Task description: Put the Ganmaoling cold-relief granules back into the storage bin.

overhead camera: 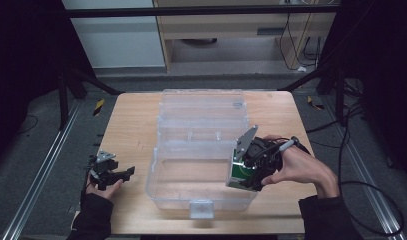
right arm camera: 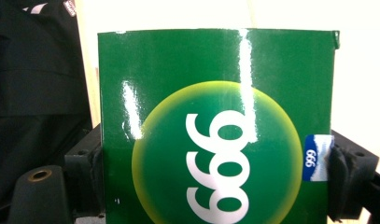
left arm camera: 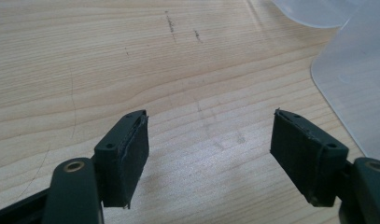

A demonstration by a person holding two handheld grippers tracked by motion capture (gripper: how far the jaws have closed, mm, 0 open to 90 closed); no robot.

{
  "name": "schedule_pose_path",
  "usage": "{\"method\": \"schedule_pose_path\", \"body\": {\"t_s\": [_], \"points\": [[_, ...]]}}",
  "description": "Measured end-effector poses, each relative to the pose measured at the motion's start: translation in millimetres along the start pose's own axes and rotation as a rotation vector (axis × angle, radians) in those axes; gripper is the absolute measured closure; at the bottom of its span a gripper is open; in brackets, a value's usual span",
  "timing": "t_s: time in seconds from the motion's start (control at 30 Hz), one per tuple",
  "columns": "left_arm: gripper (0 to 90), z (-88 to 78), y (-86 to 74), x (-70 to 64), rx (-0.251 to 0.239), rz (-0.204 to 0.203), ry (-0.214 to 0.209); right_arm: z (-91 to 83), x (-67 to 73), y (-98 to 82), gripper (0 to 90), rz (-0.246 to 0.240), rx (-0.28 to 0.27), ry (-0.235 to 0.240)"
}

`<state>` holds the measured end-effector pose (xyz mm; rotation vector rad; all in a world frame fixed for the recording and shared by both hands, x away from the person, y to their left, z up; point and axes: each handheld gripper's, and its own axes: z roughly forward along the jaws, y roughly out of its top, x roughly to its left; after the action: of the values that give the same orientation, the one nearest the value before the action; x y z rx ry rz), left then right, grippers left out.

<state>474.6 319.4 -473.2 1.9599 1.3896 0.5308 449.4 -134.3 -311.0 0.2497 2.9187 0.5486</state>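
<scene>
A glossy green box (right arm camera: 215,93) printed with white "999" in a yellow-edged circle is clamped between my right gripper's (right arm camera: 215,175) black pads (right arm camera: 344,172), one on each side of it. From the high view that green box (overhead camera: 239,176) hangs at the right end of the clear plastic bin (overhead camera: 156,175), just above or inside its wall, with my right gripper (overhead camera: 245,169) shut on it and tilted down to the left. My left gripper (overhead camera: 122,174) rests at the table's left. Its jaws stand wide open over bare wood (left arm camera: 208,154).
The bin's clear lid (overhead camera: 201,105) lies folded open behind it, and a latch (overhead camera: 201,207) sits on its front wall. A corner of the clear plastic (left arm camera: 355,84) lies right of the left gripper. The wooden table (overhead camera: 131,125) ends near both forearms.
</scene>
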Motion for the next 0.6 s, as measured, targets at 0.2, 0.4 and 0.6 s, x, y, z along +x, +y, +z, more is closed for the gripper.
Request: {"method": "schedule_pose_path", "body": {"t_s": [0.2, 0.4, 0.6], "points": [[27.3, -0.5, 0.0, 0.7, -0.001, 0.002, 0.0, 7.7, -2.3, 4.0, 16.2, -0.002, -0.008, 0.0], [27.3, -0.4, 0.0, 0.8, -0.003, 0.001, -0.001, 15.4, -2.7, 6.8, 16.2, -0.021, -0.002, -0.004], [27.3, -0.8, 0.0, 0.9, -0.004, 0.001, -0.001, 23.8, -1.1, 9.7, 16.2, -0.042, 0.013, 0.002]]}}
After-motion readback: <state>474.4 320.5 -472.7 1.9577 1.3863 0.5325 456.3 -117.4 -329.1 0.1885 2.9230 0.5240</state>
